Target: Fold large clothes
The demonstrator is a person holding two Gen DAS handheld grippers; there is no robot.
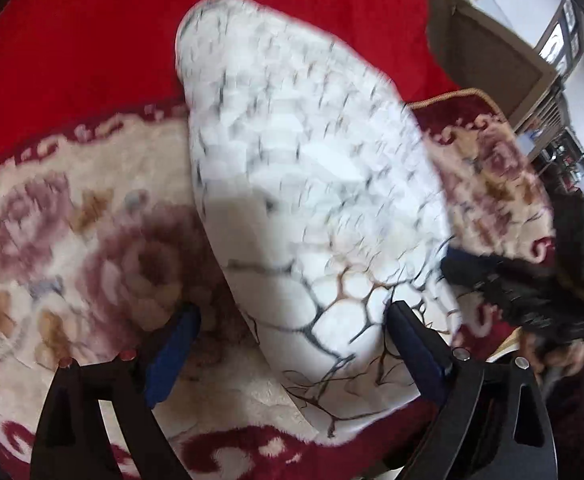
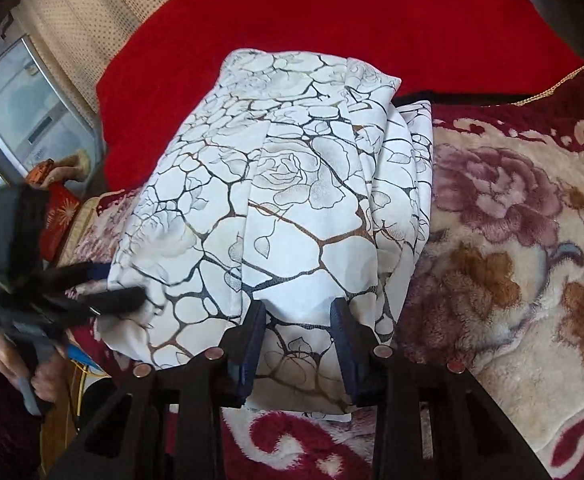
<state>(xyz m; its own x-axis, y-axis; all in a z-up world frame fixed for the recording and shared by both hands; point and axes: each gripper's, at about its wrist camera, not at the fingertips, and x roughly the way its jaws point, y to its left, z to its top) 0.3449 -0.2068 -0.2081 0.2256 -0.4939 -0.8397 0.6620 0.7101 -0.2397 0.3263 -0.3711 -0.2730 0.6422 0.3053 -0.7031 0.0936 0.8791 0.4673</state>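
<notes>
A folded white cloth [image 1: 292,168] printed with dark rose outlines lies on a floral blanket [image 1: 72,240] over a red bed cover [image 1: 92,40]. My left gripper [image 1: 294,346] is open wide over the cloth's near corner, and its pads do not press on the fabric. In the right wrist view the same cloth [image 2: 276,184] is a thick layered bundle. My right gripper [image 2: 300,344] hovers at its near edge with jaws partly apart; the cloth lies flat between them, unpinched. The left gripper [image 2: 108,284] shows blurred at the bundle's left edge.
The plush floral blanket [image 2: 512,260] spreads to the right of the bundle. The red cover [image 2: 332,12] lies beyond it. A hand [image 2: 32,372] holds the left tool. A cream dotted cloth [image 2: 76,20] and a grey cabinet [image 2: 20,112] stand past the bed's left side.
</notes>
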